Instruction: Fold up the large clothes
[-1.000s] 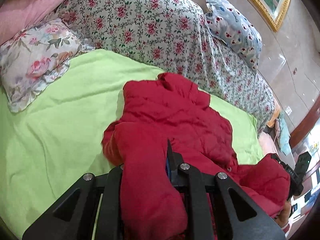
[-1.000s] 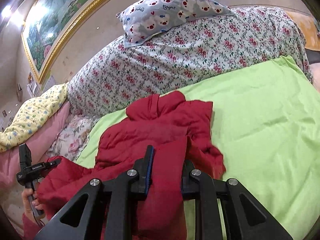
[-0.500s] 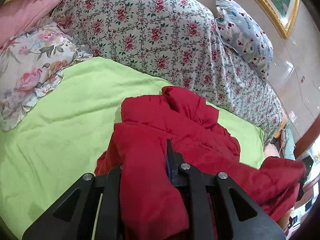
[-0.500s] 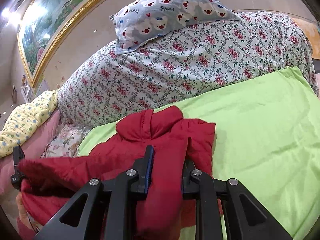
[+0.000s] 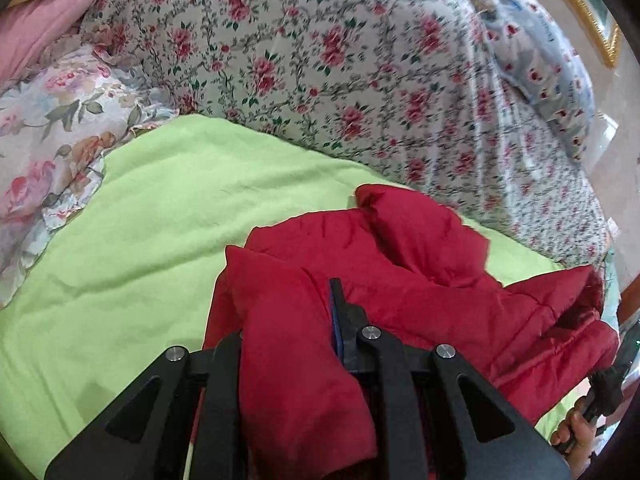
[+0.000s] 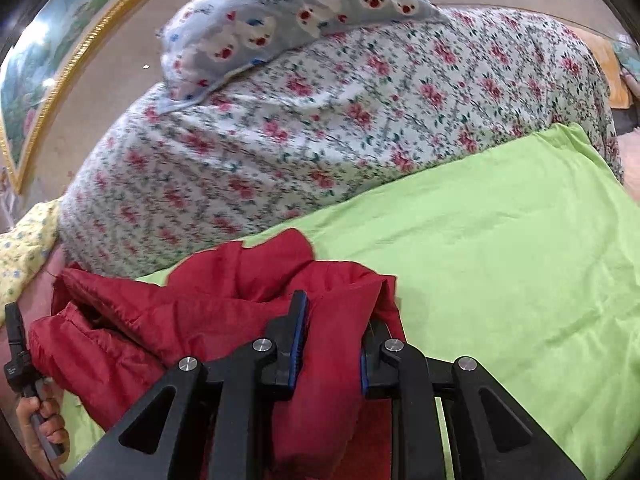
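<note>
A red padded jacket lies bunched on the green sheet. My left gripper is shut on a thick fold of its lower edge, lifted above the sheet. My right gripper is shut on the other end of the same jacket. The fabric between the two grippers is raised and stretched, and the collar end still rests on the green sheet. Each gripper shows in the other's view: the right one at the left wrist view's right edge, the left one at the right wrist view's left edge.
A large rolled quilt with red flowers lies along the back of the bed. A blue bear-print pillow rests on it. A floral pillow lies at the left. A gold-framed picture hangs behind.
Both grippers have lifted and carried the jacket's lower edge forward toward the collar. The jacket has bunched shorter and the quilt looms nearer.
</note>
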### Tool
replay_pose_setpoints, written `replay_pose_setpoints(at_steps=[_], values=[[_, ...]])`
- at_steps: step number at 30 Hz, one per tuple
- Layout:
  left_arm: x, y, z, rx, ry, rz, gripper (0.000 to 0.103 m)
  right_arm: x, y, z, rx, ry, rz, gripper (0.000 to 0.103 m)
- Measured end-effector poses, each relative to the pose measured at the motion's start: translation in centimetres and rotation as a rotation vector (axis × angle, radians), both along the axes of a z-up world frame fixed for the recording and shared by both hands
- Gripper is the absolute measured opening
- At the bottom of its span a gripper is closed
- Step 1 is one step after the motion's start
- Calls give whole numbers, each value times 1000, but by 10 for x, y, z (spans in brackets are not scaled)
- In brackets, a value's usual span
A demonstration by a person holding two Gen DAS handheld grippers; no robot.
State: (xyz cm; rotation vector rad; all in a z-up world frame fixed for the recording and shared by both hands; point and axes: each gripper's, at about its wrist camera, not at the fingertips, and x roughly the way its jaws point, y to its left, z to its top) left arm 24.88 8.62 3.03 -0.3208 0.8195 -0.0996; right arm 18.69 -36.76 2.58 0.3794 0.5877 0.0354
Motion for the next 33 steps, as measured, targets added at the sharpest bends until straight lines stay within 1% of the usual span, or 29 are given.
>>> replay_pose_setpoints(at_steps=[3, 9, 16, 19, 24, 26, 30, 33], values=[[16, -2, -14, 7, 18, -2, 15, 15, -4, -13, 1, 27, -12, 20], [45, -7, -31, 27, 36, 10, 18, 40, 0, -30, -37, 51, -32, 20], [80, -12, -56, 48, 73, 19, 19, 81, 1, -52, -72, 100, -53, 20], [92, -17, -61, 60, 83, 15, 19, 95, -4, -65, -55, 128, -64, 20], [112, -15, -66, 27, 109, 17, 19, 109, -6, -73, -56, 146, -80, 21], [115, -13, -66, 17, 115, 20, 19, 113, -5, -75, -59, 154, -79, 21], [109, -5, -62, -37, 114, 15, 20, 122, -3, -78, -67, 168, -73, 21], [99, 3, -53, -67, 115, 15, 25, 125, -3, -80, -68, 170, -71, 21]])
